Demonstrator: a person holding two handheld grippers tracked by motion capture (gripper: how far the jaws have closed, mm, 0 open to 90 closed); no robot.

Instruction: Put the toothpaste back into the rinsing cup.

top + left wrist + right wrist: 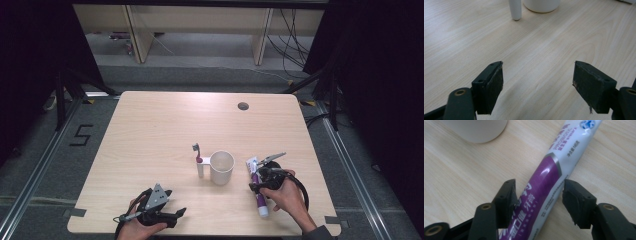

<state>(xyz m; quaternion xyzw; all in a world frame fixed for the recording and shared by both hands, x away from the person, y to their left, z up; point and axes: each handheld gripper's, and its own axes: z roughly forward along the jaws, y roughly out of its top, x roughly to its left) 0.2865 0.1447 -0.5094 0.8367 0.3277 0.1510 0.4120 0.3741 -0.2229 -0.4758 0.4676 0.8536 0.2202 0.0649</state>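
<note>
On pale wood table [150, 130], white cup [222, 167]

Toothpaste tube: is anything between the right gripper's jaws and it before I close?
Nothing visible. The right gripper straddles the toothpaste tube, which lies flat on the table, with its jaws open on either side. The white cup stands apart, to the tube's left.

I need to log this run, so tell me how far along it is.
Done: the toothbrush with a pink neck already leans upright against the white cup. In hand: the right gripper has its jaws on either side of the purple-and-white toothpaste tube, which lies flat on the light wooden table, not yet clamped. Left: gripping and lifting the tube. The left gripper waits open over bare wood.
</note>
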